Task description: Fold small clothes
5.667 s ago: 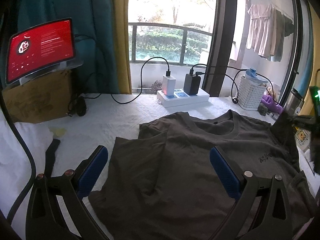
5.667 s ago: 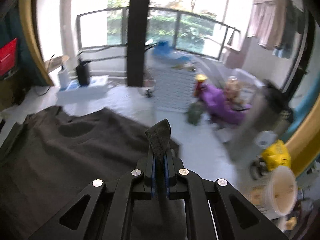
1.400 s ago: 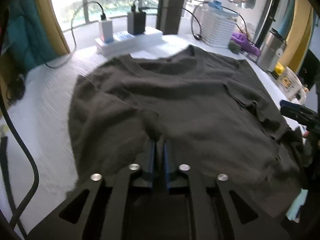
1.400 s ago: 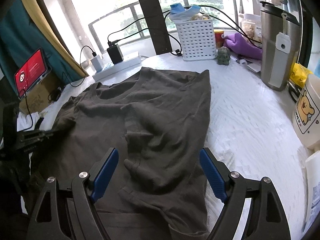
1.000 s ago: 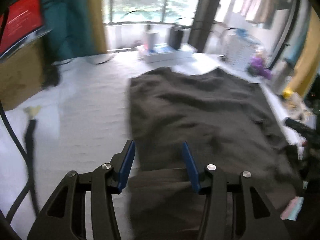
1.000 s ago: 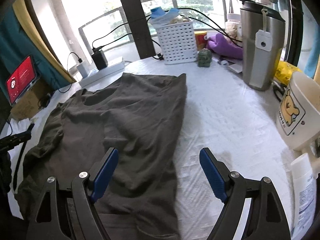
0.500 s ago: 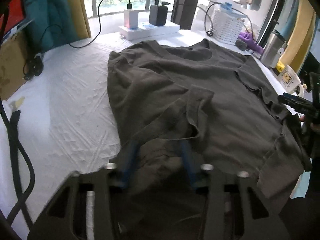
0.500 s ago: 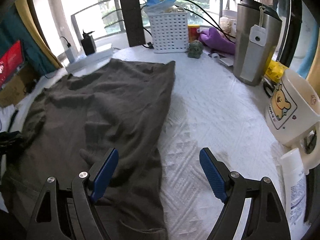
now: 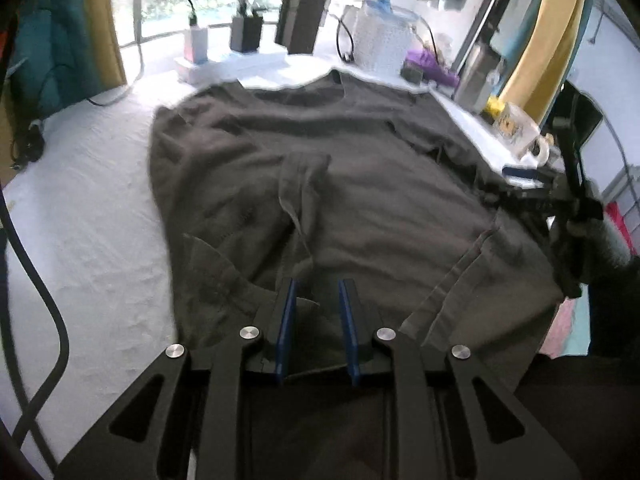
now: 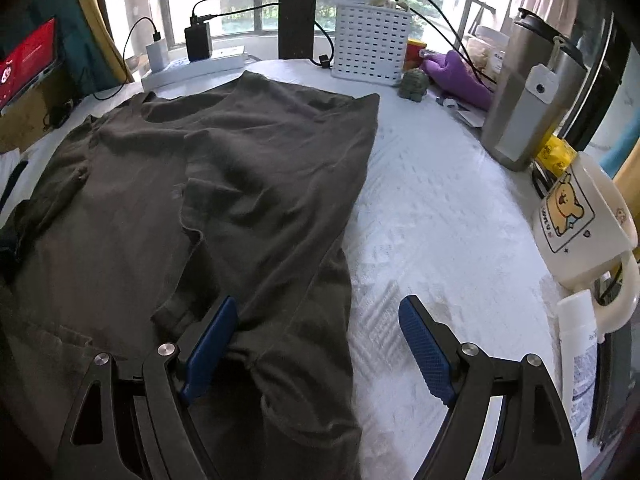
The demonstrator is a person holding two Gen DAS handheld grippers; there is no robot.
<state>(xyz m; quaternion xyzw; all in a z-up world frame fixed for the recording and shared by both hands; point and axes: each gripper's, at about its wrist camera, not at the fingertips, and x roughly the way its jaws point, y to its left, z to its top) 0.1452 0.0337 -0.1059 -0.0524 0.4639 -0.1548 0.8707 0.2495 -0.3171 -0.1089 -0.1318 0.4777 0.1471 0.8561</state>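
Left to right. We read the left claw (image 9: pixel 316 300) as poised low over the near hem of the single dark T-shirt (image 9: pixel 360 208), which lies spread on the white-covered desk (image 9: pixel 88 216) with its collar toward the window. Its blue pads stand a narrow gap apart with a ridge of hem cloth between them; we cannot say that the pads press on it. We judge the step in hand to be taking both near corners of the hem for the fold toward the collar. To do it well, we would have each claw bite all layers of the hem, seat the cloth deep between the pads, and lift both sides together so the crease runs straight.

The right claw (image 10: pixel 320 328) hangs with its jaws wide apart, straddling the shirt's right edge; one pad lies on the cloth, the other over bare desk.

Count: one shirt, two claws; at the far rim, two chargers on one power strip (image 10: pixel 200 66), one white basket (image 10: pixel 370 42), one steel tumbler (image 10: pixel 524 108), one bear mug (image 10: pixel 580 220), one white bottle (image 10: pixel 580 360).
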